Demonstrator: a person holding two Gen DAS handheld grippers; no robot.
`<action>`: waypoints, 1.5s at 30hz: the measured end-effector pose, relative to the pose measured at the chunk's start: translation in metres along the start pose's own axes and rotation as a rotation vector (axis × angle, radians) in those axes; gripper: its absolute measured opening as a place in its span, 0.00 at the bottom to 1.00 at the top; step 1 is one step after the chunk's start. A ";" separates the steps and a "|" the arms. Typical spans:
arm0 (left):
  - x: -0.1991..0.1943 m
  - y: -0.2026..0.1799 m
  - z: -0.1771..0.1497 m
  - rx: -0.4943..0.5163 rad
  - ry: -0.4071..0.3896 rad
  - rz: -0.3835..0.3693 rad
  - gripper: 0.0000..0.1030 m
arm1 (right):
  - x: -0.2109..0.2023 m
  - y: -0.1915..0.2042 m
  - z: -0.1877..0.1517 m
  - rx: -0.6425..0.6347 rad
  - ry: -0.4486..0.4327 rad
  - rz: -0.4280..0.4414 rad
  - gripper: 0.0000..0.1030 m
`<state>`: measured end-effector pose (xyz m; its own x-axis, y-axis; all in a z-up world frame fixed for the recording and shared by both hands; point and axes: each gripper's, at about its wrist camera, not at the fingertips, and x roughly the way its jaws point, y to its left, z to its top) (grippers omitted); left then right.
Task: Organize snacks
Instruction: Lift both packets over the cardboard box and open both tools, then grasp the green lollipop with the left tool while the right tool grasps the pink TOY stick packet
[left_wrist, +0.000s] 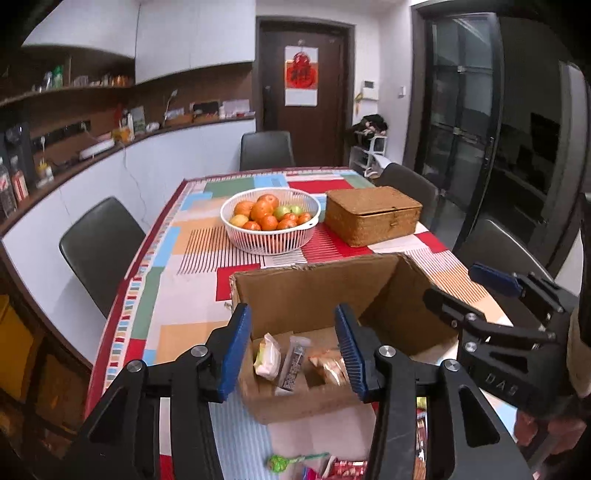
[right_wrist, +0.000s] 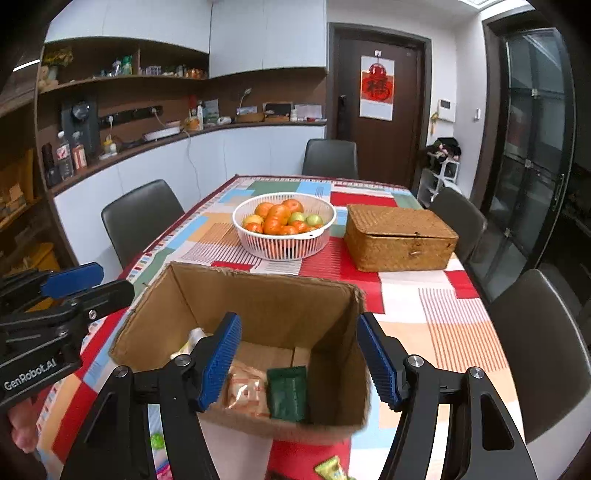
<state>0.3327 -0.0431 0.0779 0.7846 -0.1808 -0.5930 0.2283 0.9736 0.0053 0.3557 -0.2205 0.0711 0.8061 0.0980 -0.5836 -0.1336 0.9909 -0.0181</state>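
Cardboard box (left_wrist: 314, 295) near wall hides the lower ends of the packets inside; orange packet (left_wrist: 328, 363) behind the box's front edge is part-covered by a blue pad; loose snacks (left_wrist: 343, 469) in front of the box are cut by the bottom edge; shelf items far beyond the box are too small to identify

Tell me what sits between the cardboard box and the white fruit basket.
Nothing: only bare patterned tablecloth separates the cardboard box from the fruit basket, clearest in the right wrist view.

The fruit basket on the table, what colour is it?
White fruit basket, slatted sides; clearest in the right wrist view.
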 end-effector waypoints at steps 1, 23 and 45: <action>-0.009 -0.003 -0.004 0.014 -0.014 -0.006 0.45 | -0.007 0.000 -0.003 -0.002 -0.006 -0.001 0.64; -0.080 -0.065 -0.092 0.159 -0.030 -0.179 0.46 | -0.103 -0.008 -0.101 0.040 -0.004 0.007 0.64; -0.036 -0.085 -0.190 0.315 0.117 -0.225 0.46 | -0.087 -0.011 -0.215 0.098 0.264 -0.041 0.64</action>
<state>0.1759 -0.0927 -0.0541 0.6281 -0.3499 -0.6950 0.5668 0.8177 0.1007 0.1629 -0.2599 -0.0527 0.6301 0.0426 -0.7753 -0.0373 0.9990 0.0246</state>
